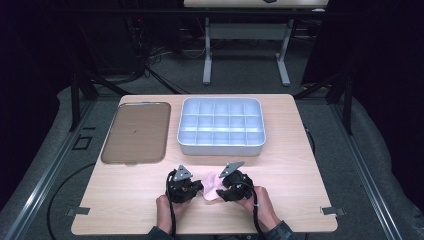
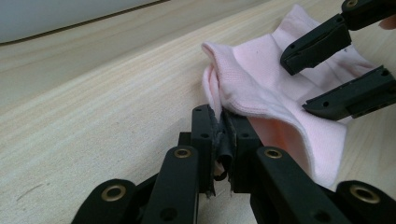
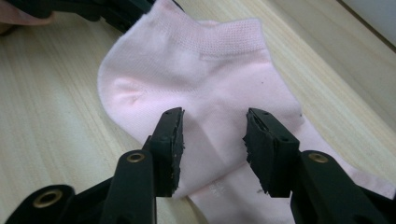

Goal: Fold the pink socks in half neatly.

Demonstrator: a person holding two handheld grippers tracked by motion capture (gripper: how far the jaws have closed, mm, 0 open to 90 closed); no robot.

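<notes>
Sock (image 1: pixel 212 186), pale pink, lies on the wooden table (image 1: pixel 125 195) at six o'clock from the compartment tray (image 1: pixel 221 127), its cuff edge pinched by the left gripper (image 2: pixel 219 133), while the right gripper (image 3: pixel 214 140) hovers above it, jaws apart.

The high view looks forward and down from above the near edge of the bench (image 1: pixel 280 165), taking in the whole top, the floor around it and a second table far behind. The left tool (image 2: pixel 223 135) view sits low, almost at bench level, very close, facing right across the pink sock (image 2: pixel 261 88) toward the right tool (image 2: pixel 336 70). The right tool (image 3: pixel 212 140) view looks steeply down, close over the same sock (image 3: pixel 201 70), facing left. All three views share the sock and the wood around it.
</notes>
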